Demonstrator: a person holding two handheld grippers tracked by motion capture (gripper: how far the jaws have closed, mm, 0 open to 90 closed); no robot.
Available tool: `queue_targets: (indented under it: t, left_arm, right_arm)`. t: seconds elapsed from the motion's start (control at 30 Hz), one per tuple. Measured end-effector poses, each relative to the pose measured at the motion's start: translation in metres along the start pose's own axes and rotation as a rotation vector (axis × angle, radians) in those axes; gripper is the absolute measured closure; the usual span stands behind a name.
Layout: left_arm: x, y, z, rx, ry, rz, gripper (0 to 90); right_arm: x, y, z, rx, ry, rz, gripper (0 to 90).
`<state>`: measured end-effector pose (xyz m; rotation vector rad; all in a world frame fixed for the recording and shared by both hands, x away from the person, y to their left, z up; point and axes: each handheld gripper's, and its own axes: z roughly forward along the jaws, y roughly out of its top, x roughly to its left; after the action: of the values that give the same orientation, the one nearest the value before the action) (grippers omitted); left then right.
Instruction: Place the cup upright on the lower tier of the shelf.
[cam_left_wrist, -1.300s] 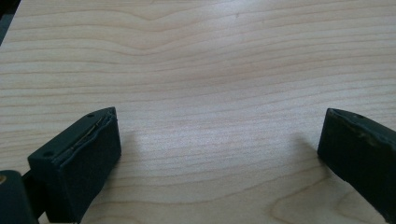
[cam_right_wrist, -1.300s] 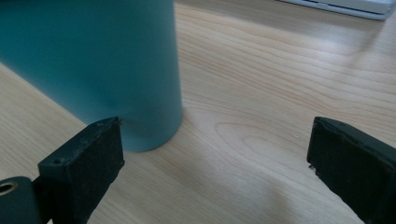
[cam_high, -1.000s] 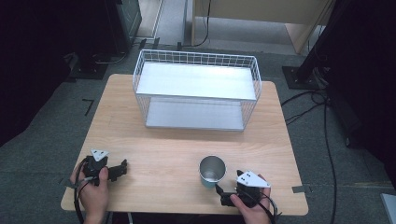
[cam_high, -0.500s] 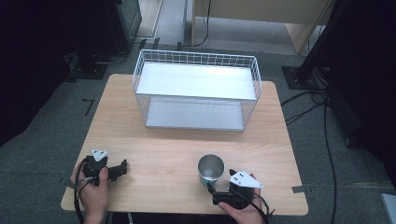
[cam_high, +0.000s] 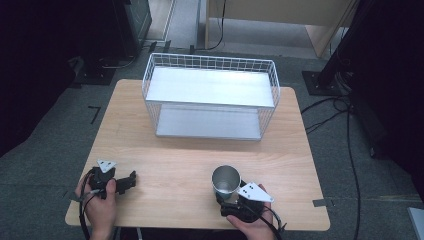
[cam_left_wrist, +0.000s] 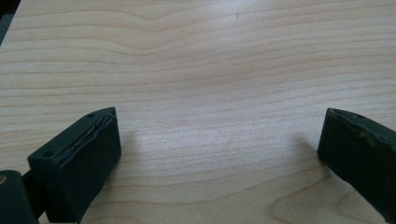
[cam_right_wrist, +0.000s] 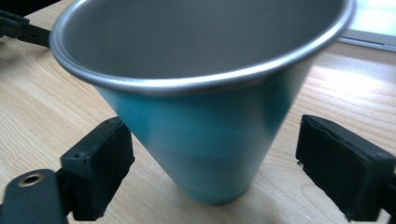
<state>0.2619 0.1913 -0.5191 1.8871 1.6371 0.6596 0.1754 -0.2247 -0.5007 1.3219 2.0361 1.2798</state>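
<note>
Plainly, unlabelled teal cup (cam_right_wrist: 201, 135) between the right hand-held gripper's (cam_right_wrist: 212, 163) spread jaws.

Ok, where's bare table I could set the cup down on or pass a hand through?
Free: the wide strip of table between the wire basket and the two grippers, and the stretch between the left gripper and the cup. Both table edges beside the basket are narrow. Crowded: the near right, where the right gripper straddles the cup, jaws open.
</note>
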Motion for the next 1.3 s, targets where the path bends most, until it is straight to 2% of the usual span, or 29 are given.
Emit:
queue_targets:
  t: [0.3, 0.73, 1.3]
  left_arm:
    - [0.0, 0.0, 0.0, 0.0, 0.0, 0.0, 0.0]
    - [0.0, 0.0, 0.0, 0.0, 0.0, 0.0, 0.0]
    - [0.0, 0.0, 0.0, -0.001, 0.0, 0.0, 0.0]
  right_arm:
    - [0.004, 0.001, 0.007, -0.013, -0.006, -0.001, 13.9]
    - [0.007, 0.005, 0.015, -0.062, -0.021, 0.003, 13.9]
    - [0.01, 0.011, 0.018, -0.104, -0.045, -0.018, 14.7]
